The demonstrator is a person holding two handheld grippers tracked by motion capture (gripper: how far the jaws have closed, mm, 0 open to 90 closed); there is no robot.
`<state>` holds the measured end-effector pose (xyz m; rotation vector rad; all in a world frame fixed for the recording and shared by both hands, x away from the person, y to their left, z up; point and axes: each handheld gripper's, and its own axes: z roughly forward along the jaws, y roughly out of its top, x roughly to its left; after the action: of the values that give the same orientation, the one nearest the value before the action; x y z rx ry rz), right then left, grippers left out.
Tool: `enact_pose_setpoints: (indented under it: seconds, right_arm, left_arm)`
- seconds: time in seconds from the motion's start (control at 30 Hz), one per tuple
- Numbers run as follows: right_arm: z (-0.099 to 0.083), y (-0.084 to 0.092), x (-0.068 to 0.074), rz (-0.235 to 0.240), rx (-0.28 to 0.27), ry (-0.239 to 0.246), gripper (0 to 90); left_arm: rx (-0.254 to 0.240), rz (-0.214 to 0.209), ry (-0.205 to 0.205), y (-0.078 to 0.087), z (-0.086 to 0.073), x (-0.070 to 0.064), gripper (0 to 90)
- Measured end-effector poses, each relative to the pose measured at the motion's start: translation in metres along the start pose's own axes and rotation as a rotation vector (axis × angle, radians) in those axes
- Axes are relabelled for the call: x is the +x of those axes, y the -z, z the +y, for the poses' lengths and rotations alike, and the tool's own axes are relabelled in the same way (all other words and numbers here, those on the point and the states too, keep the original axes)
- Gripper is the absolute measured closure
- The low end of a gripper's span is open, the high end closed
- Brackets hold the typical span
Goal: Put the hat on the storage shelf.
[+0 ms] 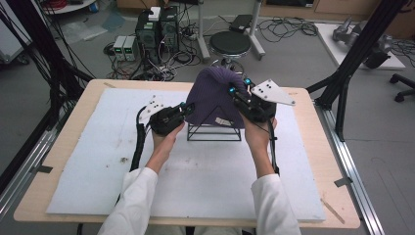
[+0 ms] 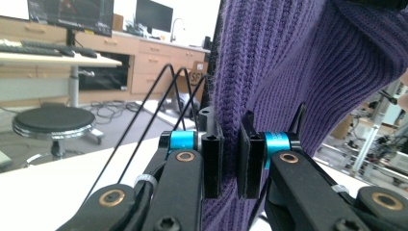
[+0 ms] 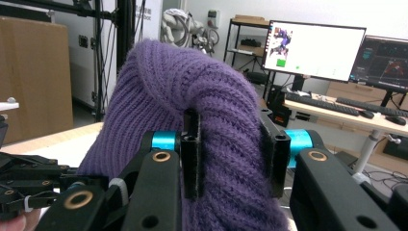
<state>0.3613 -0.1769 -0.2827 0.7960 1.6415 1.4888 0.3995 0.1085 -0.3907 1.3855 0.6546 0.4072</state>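
A purple knit beanie (image 1: 215, 95) sits draped over a black wire stand (image 1: 214, 133) at the back middle of the white mat. My left gripper (image 1: 188, 106) is shut on the beanie's lower left edge; in the left gripper view the jaws (image 2: 231, 163) pinch a fold of the beanie (image 2: 288, 72), with the stand's wires (image 2: 163, 91) just left of them. My right gripper (image 1: 240, 88) is higher, at the beanie's upper right. In the right gripper view its jaws (image 3: 231, 154) squeeze a thick bunch of the beanie (image 3: 168, 86).
A white foam mat (image 1: 98, 161) covers most of the wooden table (image 1: 313, 147). Beyond the far edge stand a black stool (image 1: 230, 44) and computer boxes (image 1: 151, 32) among cables on the floor. A black frame post (image 1: 342, 88) rises at the table's right rear corner.
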Motion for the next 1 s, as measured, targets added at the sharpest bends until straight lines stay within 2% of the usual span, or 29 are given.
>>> enact_pose_setpoints:
  seconds: [0.17,0.27,0.37,0.43,0.5,0.7,0.77,1.0]
  right_arm:
    - [-0.012,0.003,-0.005,-0.008,0.006,-0.039,68.0]
    - [-0.014,0.004,-0.006,-0.005,0.001,-0.045,68.0]
    - [-0.017,0.003,-0.006,-0.001,0.012,-0.039,67.9]
    - [-0.018,0.002,-0.006,0.001,0.019,-0.037,67.8]
    - [-0.021,0.0,-0.006,0.005,0.028,-0.04,67.7]
    - [-0.03,-0.004,-0.002,0.022,0.057,-0.024,67.5]
    - [-0.031,-0.005,0.001,0.018,0.059,-0.012,67.3]
    - [-0.037,-0.007,0.002,0.02,0.075,-0.02,67.3]
  left_arm:
    - [0.011,-0.003,-0.011,-0.001,-0.002,-0.002,82.6]
    - [0.019,-0.003,-0.008,-0.002,-0.002,-0.002,82.6]
    - [0.04,0.001,-0.008,-0.003,-0.004,-0.001,82.5]
    - [0.06,0.019,-0.002,-0.003,-0.005,-0.001,82.5]
    - [0.055,0.034,0.019,-0.001,-0.01,-0.002,82.6]
    - [0.077,0.06,0.025,0.004,-0.02,0.004,82.6]
    - [0.081,0.059,0.023,0.004,-0.021,0.004,82.6]
    - [0.096,0.057,0.025,0.005,-0.027,0.005,82.4]
